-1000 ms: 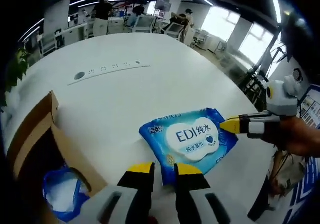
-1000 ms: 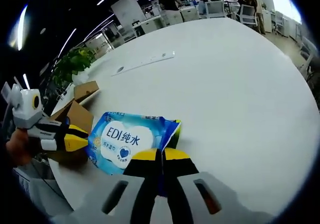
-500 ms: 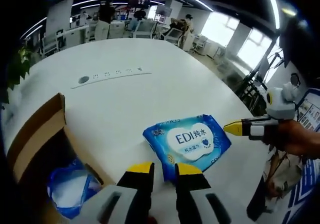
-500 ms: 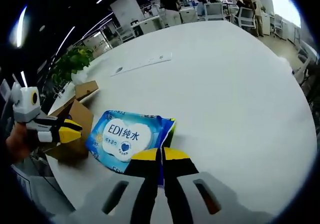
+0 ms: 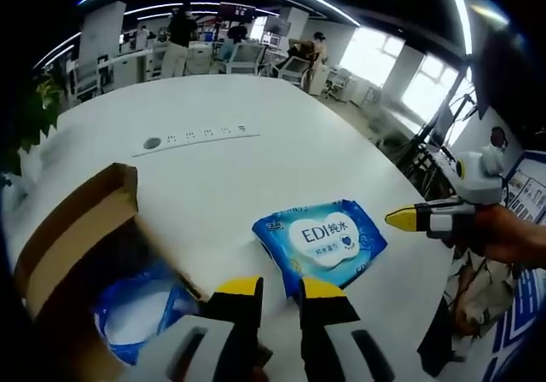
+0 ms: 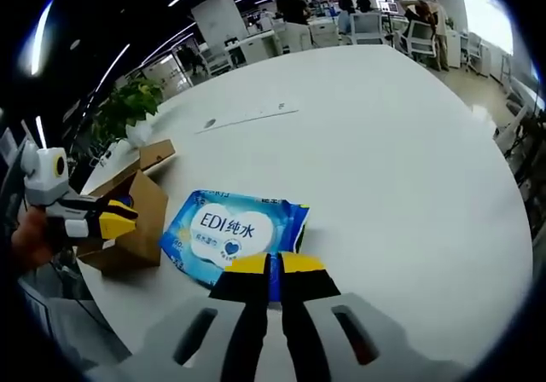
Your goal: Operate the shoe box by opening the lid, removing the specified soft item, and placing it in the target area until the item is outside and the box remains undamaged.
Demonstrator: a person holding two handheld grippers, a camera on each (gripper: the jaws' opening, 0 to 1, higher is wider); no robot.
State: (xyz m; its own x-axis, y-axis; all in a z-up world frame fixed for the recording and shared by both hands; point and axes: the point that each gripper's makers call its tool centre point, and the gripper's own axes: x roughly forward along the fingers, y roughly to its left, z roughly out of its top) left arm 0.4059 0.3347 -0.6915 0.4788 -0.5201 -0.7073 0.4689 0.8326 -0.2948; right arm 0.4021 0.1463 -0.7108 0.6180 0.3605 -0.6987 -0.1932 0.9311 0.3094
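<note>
Beside box (image 5: 77, 237), wipes pack (image 6: 235, 233), open tabletop (image 6: 409, 160) beyond

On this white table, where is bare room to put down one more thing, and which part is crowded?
The table is bare beyond the wet wipes pack, up to the strip of sockets, and on the whole side away from the cardboard box. Crowded: the near edge, where box, pack and both claws, right and left, meet.

Wide white tabletop (image 5: 256, 109) stretching out, a long power-socket strip (image 5: 189, 135) set into it. Green potted plant (image 6: 128, 109) at the tabletop's edge. Beyond, office desks and chairs (image 6: 367, 26), people (image 5: 179, 32) standing, bright windows (image 5: 401, 66).
</note>
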